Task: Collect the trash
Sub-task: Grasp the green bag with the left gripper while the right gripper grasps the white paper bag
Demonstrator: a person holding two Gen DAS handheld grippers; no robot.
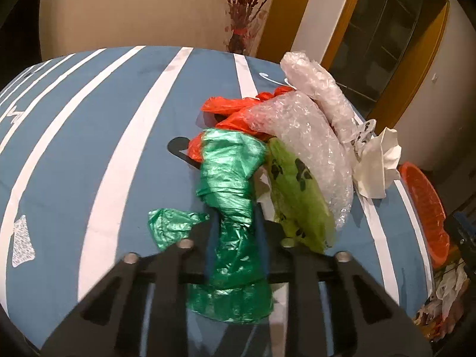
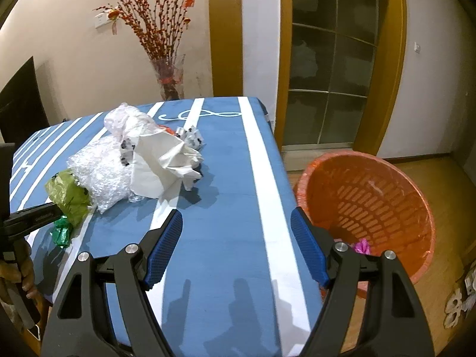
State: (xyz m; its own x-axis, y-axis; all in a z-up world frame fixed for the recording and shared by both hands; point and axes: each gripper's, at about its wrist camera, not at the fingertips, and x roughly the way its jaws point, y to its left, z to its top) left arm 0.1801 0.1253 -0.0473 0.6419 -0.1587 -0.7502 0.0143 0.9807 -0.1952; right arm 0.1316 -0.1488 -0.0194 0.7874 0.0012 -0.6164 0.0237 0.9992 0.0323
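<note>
Left gripper (image 1: 235,232): closed down on the dark green bag (image 1: 230,196), a twisted plastic strip running between its fingers, long axis near-to-far along the gripper.

Bag's far end lies against the trash pile on the striped table (image 1: 104,136): red bag (image 1: 229,105), bubble wrap (image 1: 300,136), light green bag (image 1: 297,196), crumpled white paper (image 1: 376,163).

Right gripper (image 2: 236,238): jaws spread wide, holding nothing, hovering over bare tablecloth at the near right.

Orange basket (image 2: 369,205) stands on the floor just off the table's right edge, something pink inside.

Judgement: basket lies right of my left gripper, past the pile, so the carry goes rightward. Right gripper is nearer both basket and white paper (image 2: 166,163).
</note>
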